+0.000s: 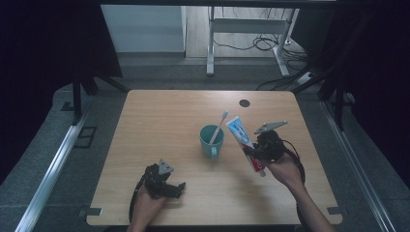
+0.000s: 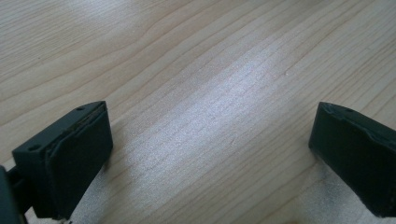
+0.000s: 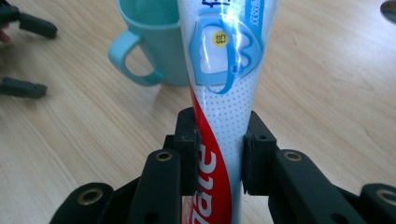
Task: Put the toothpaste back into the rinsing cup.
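A white, blue and red toothpaste tube [image 1: 245,142] is held above the table, slanting from upper left to lower right, with my right gripper [image 1: 252,151] shut on its lower half. In the right gripper view the two pads [image 3: 191,140] press the tube [image 3: 223,70] from both sides. A teal mug [image 1: 211,140] stands just left of the tube, with a toothbrush [image 1: 219,126] leaning in it; the mug [image 3: 156,51] shows behind the tube. My left gripper [image 1: 178,189] rests low at the table's front left, open, with only bare wood [image 2: 210,116] between its jaws.
The wooden table [image 1: 169,121] has a dark round cable hole [image 1: 244,103] near its far edge. Beyond the table stand a white desk frame [image 1: 241,34] and loose cables on the floor. Dark curtains hang at both sides.
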Tool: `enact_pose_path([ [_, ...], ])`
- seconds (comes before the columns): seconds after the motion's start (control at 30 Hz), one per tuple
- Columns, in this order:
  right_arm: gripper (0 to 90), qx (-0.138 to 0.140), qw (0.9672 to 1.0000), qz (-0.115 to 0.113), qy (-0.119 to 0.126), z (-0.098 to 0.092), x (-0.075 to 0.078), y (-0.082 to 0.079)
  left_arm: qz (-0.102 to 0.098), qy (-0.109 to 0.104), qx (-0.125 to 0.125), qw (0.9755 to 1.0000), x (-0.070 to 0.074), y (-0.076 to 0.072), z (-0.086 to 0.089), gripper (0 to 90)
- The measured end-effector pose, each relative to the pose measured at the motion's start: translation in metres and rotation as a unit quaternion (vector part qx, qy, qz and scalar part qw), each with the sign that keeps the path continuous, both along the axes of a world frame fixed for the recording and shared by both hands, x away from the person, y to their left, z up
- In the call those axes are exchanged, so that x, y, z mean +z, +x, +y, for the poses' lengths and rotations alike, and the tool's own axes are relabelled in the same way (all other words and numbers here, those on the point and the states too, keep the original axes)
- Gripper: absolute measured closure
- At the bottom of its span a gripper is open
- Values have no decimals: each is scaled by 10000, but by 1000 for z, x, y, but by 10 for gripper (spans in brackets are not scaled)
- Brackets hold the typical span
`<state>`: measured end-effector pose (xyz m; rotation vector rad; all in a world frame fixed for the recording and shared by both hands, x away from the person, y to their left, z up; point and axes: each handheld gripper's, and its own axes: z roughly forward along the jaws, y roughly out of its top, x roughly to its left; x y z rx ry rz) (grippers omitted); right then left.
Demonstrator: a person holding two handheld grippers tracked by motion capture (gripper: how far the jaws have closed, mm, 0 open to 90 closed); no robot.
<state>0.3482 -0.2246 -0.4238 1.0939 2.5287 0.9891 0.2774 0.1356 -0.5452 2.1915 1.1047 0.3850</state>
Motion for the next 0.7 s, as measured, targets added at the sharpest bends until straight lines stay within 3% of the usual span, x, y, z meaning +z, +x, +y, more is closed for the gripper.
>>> enact_pose_path([
  [0.7, 716, 91, 9985, -331, 416, 13, 17, 11, 2, 8, -13, 10000, 0, 0, 0, 0],
])
